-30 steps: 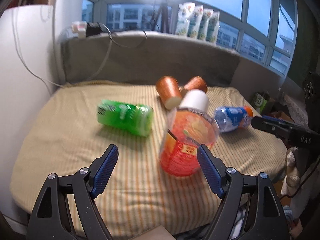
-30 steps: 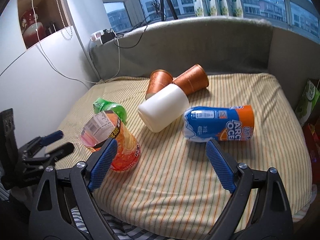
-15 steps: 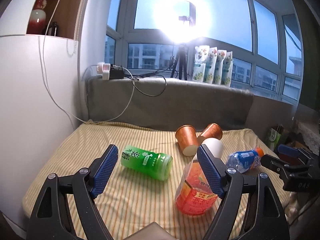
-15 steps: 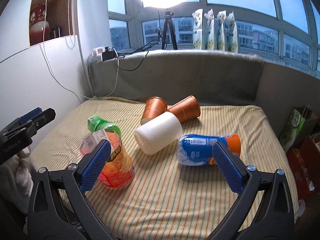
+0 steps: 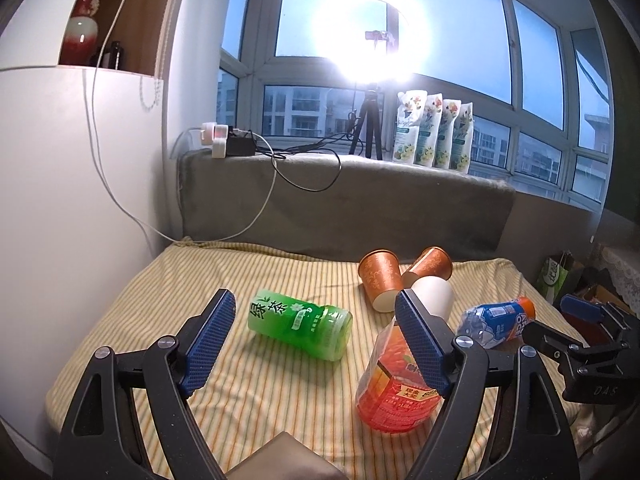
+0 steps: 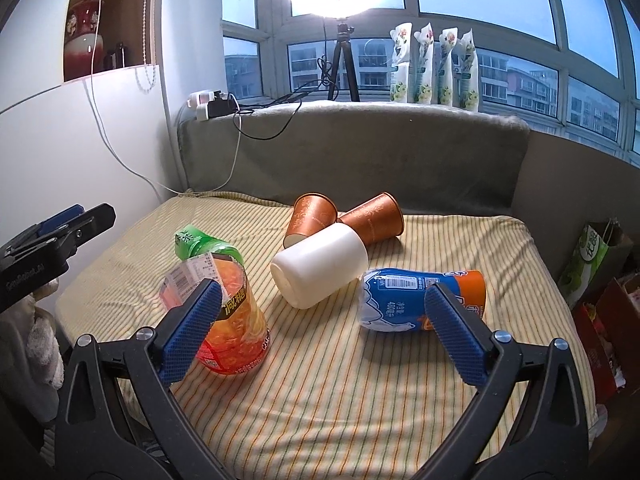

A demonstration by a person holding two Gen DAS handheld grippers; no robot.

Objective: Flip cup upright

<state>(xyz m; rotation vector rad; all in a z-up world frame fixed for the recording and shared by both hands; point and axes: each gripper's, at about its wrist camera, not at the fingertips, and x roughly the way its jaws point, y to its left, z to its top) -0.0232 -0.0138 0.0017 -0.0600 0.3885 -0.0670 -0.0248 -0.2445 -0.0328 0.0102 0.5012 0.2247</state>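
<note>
Orange cup (image 6: 234, 316): clear plastic, cut from a drink bottle, orange-red printed label, standing upright, open mouth up, near the front left corner of the bed (image 6: 360, 400). A loose label flap with a barcode sticks out at its rim. Chinese characters on the label; small print not legible. In the left wrist view the same cup (image 5: 394, 394) stands partly behind the right finger of the left gripper (image 5: 316, 346).

Left gripper: jaws wide apart, holding nothing. Right gripper (image 6: 322, 334): jaws wide apart, also holding nothing, off the bed's front edge.

Other items lying on their sides on the striped sheet:
- green bottle cup (image 5: 300, 324), label reads "绿茶", left of the orange cup.
- white cup (image 6: 320, 270), mid-bed.
- two copper paper cups (image 6: 344, 220), toward the back edge, touching the white cup.
- blue bottle cup (image 6: 416, 300), orange end, barcode, "400" partly readable.
</note>
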